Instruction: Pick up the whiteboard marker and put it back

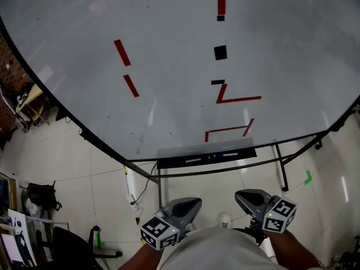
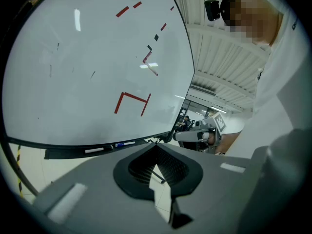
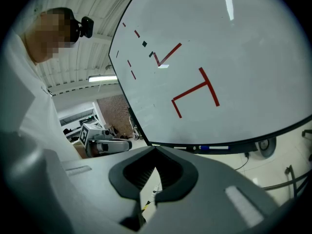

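Left tongs (image 1: pixel 191 203) and right tongs (image 1: pixel 243 196) are each pressed together and empty, well apart from the whiteboard tray (image 1: pixel 169 163), where the whiteboard marker (image 1: pixel 216 156) lies.

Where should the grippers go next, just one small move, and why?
Probably lift the right gripper forward toward the tray and open it. It and the left gripper sit low by the person's waist, jaws shut on nothing, while the whiteboard marker lies on the tray under the whiteboard, ahead of them.
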`<state>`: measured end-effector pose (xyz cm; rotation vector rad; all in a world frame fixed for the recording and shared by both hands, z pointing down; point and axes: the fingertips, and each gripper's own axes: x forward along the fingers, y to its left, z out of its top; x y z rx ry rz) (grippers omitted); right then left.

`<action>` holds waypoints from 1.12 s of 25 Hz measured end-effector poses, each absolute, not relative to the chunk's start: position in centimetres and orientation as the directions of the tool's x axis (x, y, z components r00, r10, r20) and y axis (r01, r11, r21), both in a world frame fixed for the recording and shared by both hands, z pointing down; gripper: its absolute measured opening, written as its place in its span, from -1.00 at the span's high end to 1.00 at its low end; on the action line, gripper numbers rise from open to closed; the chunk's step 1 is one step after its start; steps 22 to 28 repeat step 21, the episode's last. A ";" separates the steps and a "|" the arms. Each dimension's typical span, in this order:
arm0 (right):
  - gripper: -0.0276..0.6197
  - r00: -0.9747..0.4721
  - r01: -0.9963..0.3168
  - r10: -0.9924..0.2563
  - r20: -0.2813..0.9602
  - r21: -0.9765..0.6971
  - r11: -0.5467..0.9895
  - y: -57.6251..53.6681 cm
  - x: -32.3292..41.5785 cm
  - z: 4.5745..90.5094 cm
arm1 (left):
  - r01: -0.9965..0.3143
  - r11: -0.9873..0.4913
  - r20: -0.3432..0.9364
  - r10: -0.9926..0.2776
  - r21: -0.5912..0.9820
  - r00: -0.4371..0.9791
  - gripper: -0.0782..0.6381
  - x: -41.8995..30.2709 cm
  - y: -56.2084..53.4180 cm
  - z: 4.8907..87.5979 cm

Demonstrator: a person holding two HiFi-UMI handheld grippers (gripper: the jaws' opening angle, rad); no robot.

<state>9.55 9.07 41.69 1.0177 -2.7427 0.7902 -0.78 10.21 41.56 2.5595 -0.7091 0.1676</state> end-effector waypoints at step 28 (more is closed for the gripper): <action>0.91 -0.781 -0.622 -0.557 0.281 -0.422 0.660 9.7 9.7 41.6 | -0.526 -0.747 0.236 -0.470 0.407 0.850 0.73 -0.8 10.6 41.4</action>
